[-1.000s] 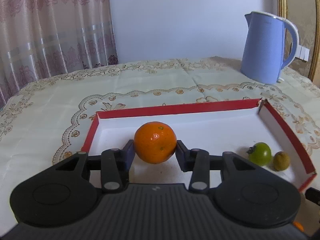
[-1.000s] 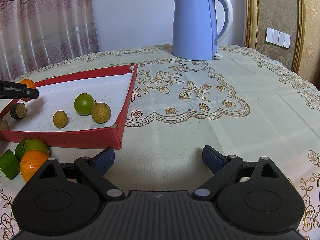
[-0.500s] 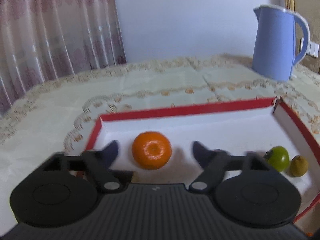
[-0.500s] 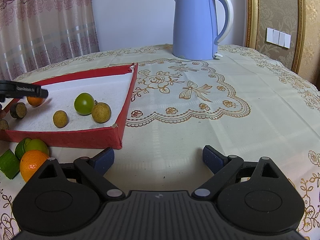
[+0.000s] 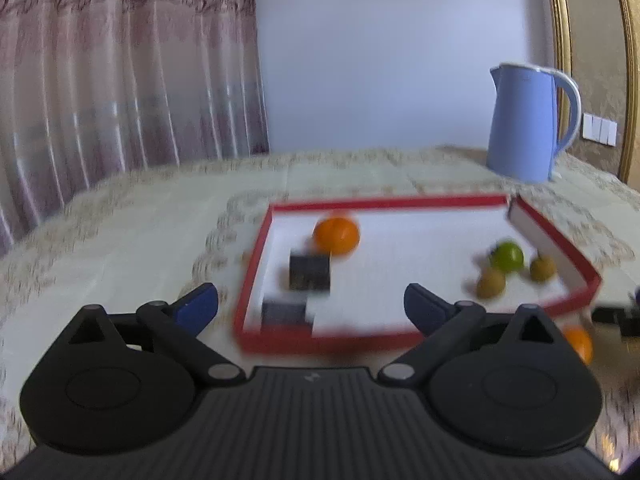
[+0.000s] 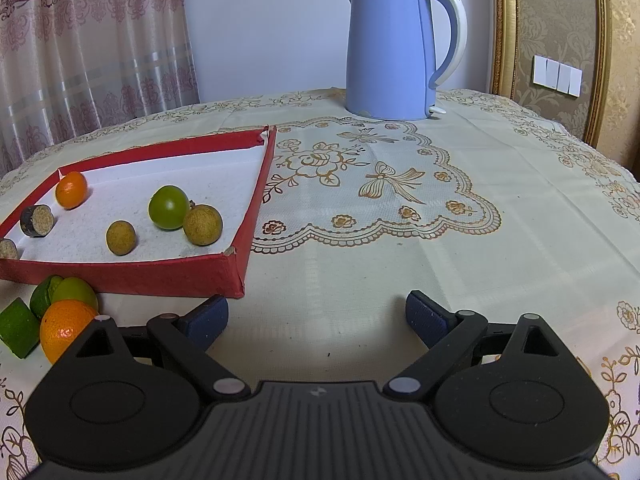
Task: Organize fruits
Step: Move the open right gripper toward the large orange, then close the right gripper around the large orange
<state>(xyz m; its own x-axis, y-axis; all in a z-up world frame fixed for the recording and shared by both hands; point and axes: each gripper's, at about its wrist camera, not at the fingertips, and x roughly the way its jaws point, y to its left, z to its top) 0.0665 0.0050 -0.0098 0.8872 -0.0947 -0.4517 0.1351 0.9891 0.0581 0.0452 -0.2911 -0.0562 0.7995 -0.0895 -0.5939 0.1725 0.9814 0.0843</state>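
A red tray (image 5: 440, 201) (image 6: 256, 196) with a white floor lies on the table. In it sit an orange (image 5: 336, 235) (image 6: 71, 189), a green fruit (image 5: 507, 257) (image 6: 169, 207), two brown longans (image 6: 202, 225) (image 6: 121, 237) and two dark cut pieces (image 5: 310, 272) (image 6: 37, 221). My left gripper (image 5: 311, 308) is open and empty, pulled back in front of the tray. My right gripper (image 6: 317, 318) is open and empty above the tablecloth, right of the tray. Another orange (image 6: 64, 330) and green fruits (image 6: 64, 294) lie outside the tray's near wall.
A blue electric kettle (image 6: 390, 48) (image 5: 524, 124) stands at the back of the table. A lace tablecloth (image 6: 400, 200) covers the table. Curtains hang at the left. A green lime wedge (image 6: 16, 330) lies beside the loose orange.
My left gripper opened, let the orange go onto the tray floor, and pulled back and up away from the tray. My right gripper has not moved.
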